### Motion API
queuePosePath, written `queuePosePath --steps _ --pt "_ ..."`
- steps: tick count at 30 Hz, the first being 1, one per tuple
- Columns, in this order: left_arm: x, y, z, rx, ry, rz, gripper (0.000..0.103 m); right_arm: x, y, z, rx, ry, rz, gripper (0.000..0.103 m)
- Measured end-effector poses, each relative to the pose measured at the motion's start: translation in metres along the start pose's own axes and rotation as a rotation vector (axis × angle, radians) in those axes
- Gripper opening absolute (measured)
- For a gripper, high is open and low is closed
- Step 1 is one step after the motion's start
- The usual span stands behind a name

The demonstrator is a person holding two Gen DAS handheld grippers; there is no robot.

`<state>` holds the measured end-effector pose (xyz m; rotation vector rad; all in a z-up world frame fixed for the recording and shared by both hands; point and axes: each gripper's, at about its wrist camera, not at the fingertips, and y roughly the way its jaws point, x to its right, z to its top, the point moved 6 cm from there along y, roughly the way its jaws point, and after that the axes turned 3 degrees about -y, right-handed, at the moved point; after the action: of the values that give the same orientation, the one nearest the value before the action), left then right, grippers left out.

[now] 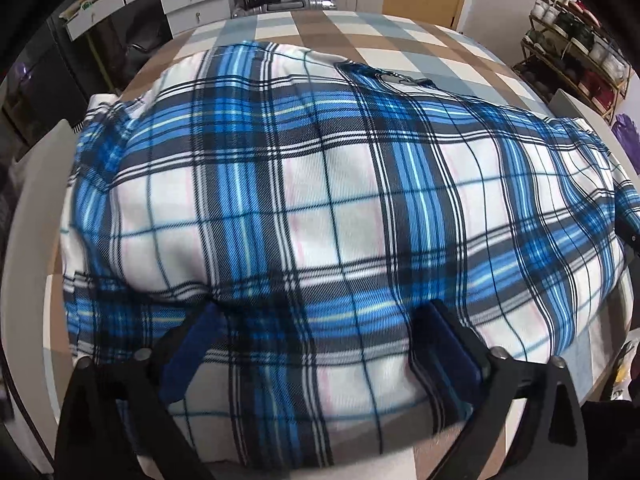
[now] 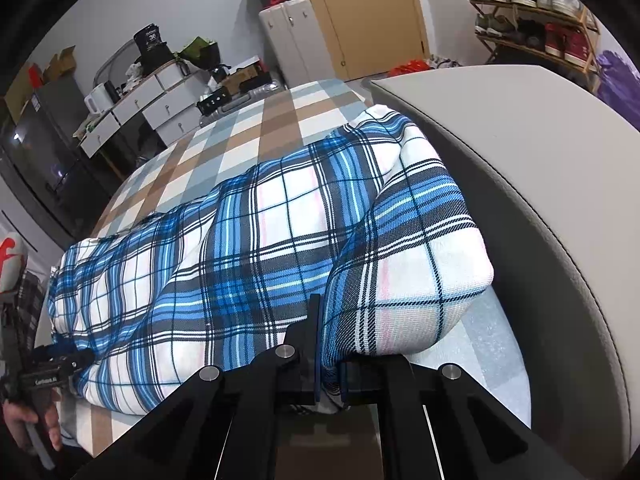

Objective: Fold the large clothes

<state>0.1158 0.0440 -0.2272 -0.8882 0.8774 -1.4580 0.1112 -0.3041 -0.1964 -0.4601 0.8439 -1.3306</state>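
my left gripper [image 1: 320,344] hangs over the near edge of the bed, its blue-padded fingers [image 1: 448,344] spread wide with the plaid shirt [image 1: 320,200] lying between and beneath them, gripping nothing. my right gripper [image 2: 326,356] is pinched tight on a thick fold of the same shirt [image 2: 260,248] at the bed's right edge, the cloth bunched up out of the narrow gap between the pads. the blue, white and black checked shirt is spread across the near half of the bed, hem toward me, covering the brown, grey and cream checked bedspread [image 1: 360,32] (bare only along the far edge). a pale padded bed frame [image 2: 520,152] curves beside the shirt's right side. in the right wrist view my left hand [image 2: 28,420] and its gripper show at the shirt's far end. beyond the bed stand white drawers [image 2: 156,100], a dark fridge [image 2: 44,140], a wooden door [image 2: 368,16] and a shoe rack [image 2: 528,12].
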Motion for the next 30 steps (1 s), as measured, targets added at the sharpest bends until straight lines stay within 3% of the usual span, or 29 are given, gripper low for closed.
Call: queuePosePath --steps 5,12,15,19,21,23,25,30 --pt "0.008 0.007 0.01 -0.002 0.031 0.002 0.102 0.003 0.0 0.006 0.034 0.003 -0.017 0.004" --pt "0.018 0.011 0.022 0.042 0.062 -0.033 0.102 0.01 -0.012 0.02 0.138 -0.032 -0.107 0.004" --pt "0.02 -0.001 0.022 0.048 0.024 -0.07 0.102 0.013 -0.021 0.022 0.163 -0.022 -0.11 0.004" --pt "0.018 -0.047 0.027 0.23 -0.054 -0.019 0.102 0.019 -0.029 0.021 0.179 -0.002 -0.122 0.003" --pt "0.037 -0.068 0.023 0.29 -0.03 -0.106 0.102 0.019 -0.033 0.022 0.189 0.002 -0.116 0.003" --pt "0.058 -0.073 0.02 0.28 0.01 -0.168 0.102 0.018 -0.033 0.023 0.186 0.01 -0.11 0.003" --pt "0.091 -0.067 0.015 0.215 0.051 -0.27 0.102 0.016 -0.032 0.023 0.181 0.023 -0.093 0.003" --pt "0.158 -0.046 0.006 0.099 0.165 -0.375 0.102 0.018 -0.036 0.023 0.181 0.064 -0.027 0.004"
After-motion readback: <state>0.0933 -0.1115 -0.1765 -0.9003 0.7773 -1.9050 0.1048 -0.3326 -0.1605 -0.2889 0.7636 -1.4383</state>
